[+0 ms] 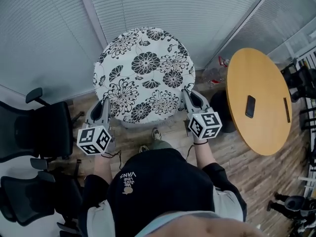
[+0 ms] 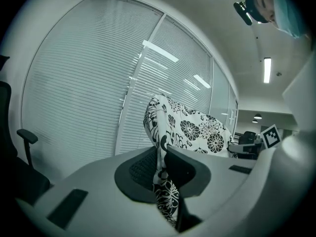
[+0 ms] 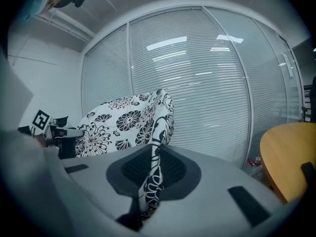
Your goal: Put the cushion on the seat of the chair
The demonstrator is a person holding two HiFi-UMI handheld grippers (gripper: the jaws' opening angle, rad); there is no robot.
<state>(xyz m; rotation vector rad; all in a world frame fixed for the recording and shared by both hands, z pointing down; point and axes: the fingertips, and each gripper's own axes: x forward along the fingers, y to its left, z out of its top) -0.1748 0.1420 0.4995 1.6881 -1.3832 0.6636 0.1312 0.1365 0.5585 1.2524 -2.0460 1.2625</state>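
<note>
Now — cushion (image 1: pixel 143 75) round, face up | left gripper (image 1: pixel 105 106), right gripper (image 1: pixel 189 98) both clamp its near edge

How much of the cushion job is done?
Done: the left gripper and right gripper each pinch the flowery cushion by its edge. In hand: it hangs between them, in front of the person. Left: laying it on a chair seat, perhaps one of the black chairs at the left.

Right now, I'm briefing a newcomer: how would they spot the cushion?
Find the wall of pale blinds. In front of it, the left gripper and right gripper hold the cushion by its edges. Nothing else is round and white with black flowers.
</note>
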